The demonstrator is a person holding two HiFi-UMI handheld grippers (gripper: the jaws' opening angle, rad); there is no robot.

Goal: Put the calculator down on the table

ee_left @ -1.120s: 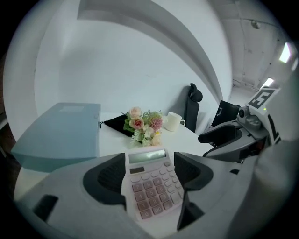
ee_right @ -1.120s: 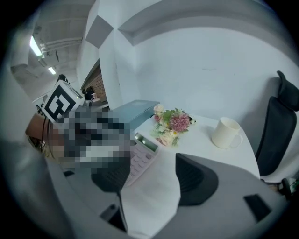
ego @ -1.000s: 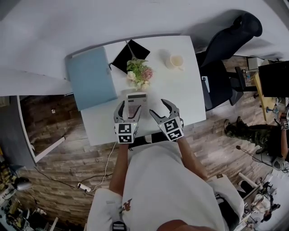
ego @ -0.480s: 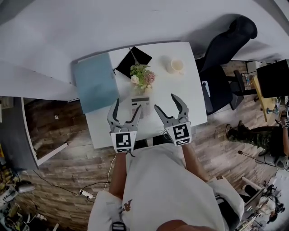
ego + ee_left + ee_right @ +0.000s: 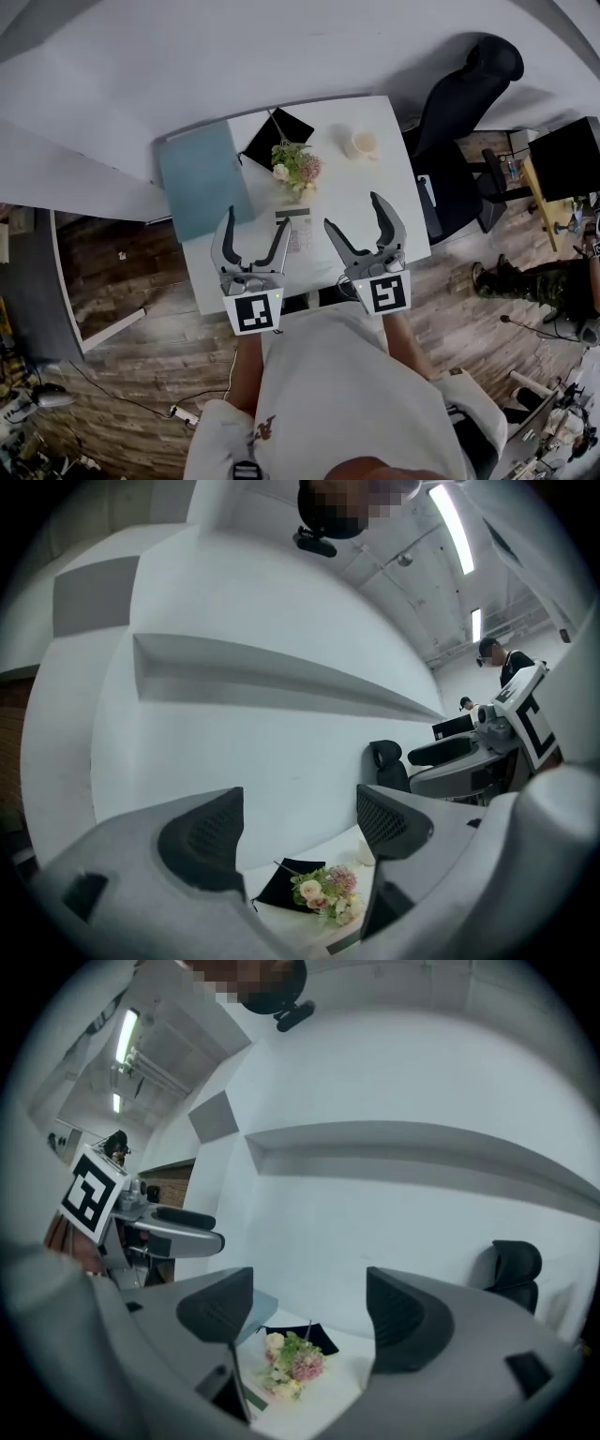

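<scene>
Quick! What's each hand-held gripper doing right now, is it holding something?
Left hand-held gripper: open, jaws have just been opening, nothing between them.
Right hand-held gripper: open, holding nothing.

- The left gripper [image 5: 295,832] faced a white wall, its jaws wide apart after just opening, with nothing between them.
- Beyond the jaws, a small bouquet [image 5: 323,892] sat on a white table [image 5: 292,932], with a black notebook [image 5: 286,881] just behind it.
- A black office chair [image 5: 386,764] stood near the wall. The right gripper [image 5: 417,766] hung at the frame's right, with a person [image 5: 494,653] far beyond it.
</scene>
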